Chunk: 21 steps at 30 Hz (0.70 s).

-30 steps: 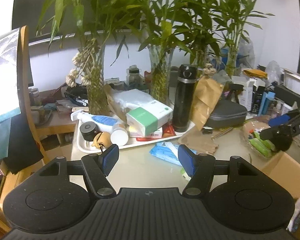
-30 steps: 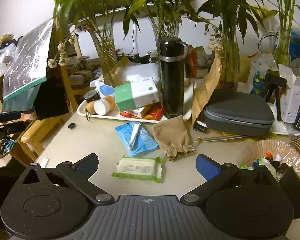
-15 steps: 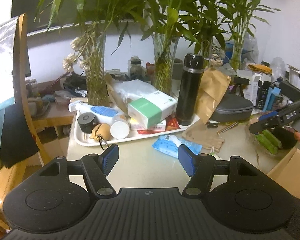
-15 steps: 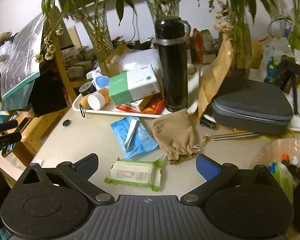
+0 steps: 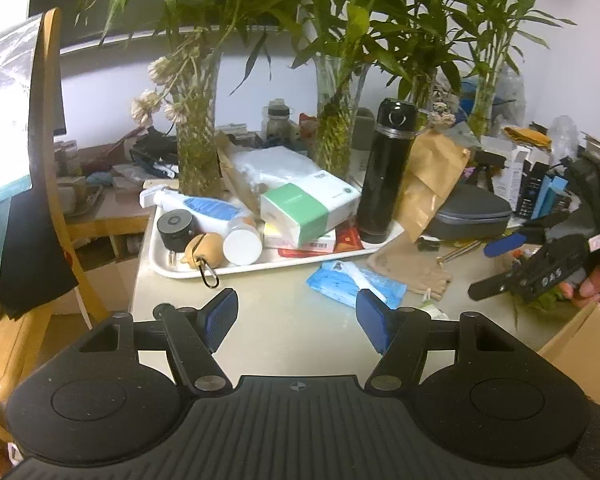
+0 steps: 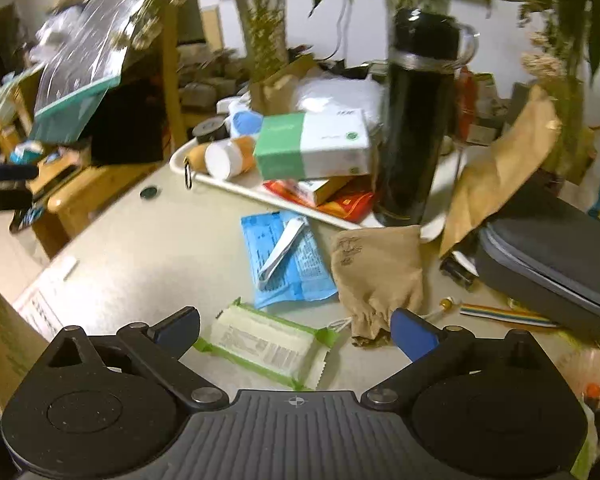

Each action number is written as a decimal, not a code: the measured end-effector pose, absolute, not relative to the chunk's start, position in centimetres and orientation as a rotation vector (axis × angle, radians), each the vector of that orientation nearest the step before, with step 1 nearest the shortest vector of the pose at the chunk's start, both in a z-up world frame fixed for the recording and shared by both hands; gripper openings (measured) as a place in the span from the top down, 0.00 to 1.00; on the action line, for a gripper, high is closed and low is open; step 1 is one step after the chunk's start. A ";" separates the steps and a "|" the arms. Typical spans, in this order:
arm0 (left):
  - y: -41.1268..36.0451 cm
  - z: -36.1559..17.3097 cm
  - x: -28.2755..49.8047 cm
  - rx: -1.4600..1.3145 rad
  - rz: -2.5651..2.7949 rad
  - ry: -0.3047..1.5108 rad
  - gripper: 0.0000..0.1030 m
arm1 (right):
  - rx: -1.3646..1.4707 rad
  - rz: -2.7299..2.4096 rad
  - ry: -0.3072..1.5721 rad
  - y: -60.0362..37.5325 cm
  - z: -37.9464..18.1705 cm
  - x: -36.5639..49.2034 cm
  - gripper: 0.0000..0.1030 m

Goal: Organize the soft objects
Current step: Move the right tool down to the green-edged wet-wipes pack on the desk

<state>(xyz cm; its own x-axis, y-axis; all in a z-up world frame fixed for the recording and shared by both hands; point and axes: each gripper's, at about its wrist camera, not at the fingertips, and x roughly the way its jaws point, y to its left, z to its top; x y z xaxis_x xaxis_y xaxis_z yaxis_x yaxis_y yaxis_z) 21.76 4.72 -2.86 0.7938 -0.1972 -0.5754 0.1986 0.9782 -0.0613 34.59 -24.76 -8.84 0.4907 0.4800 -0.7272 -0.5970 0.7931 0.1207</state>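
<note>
The right gripper point(image 6: 296, 330) has its jaws wide apart and holds nothing. The soft white wipes pack with green edges point(image 6: 266, 344) lies flat on the pale desk point(image 6: 148, 256), right between those jaws and just under them. I think picking up this pack is the step now. To do it well, go down slowly, keep one jaw on each long side, and squeeze gently so the pack does not squash or slip.

The left gripper point(image 5: 296, 316) also has its jaws apart and empty, over bare desk.

Just past the right jaws lie one flat blue plastic packet point(image 6: 286, 260) and one tan cloth drawstring pouch point(image 6: 376, 272). Farther off stands one tall black metal bottle point(image 6: 416, 120) on one white tray point(image 6: 220, 182). That makes three soft things on the desk.
</note>
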 end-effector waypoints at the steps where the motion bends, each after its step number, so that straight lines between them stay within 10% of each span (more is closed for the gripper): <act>1: 4.9 -2.9 21.9 -0.016 -0.214 0.632 0.37 | -0.166 0.666 0.837 -24.6 -9.2 34.8 0.08; 21: 5.9 -3.9 23.5 -0.096 -0.171 0.722 0.37 | -0.379 0.910 0.894 -20.4 -15.0 36.8 0.13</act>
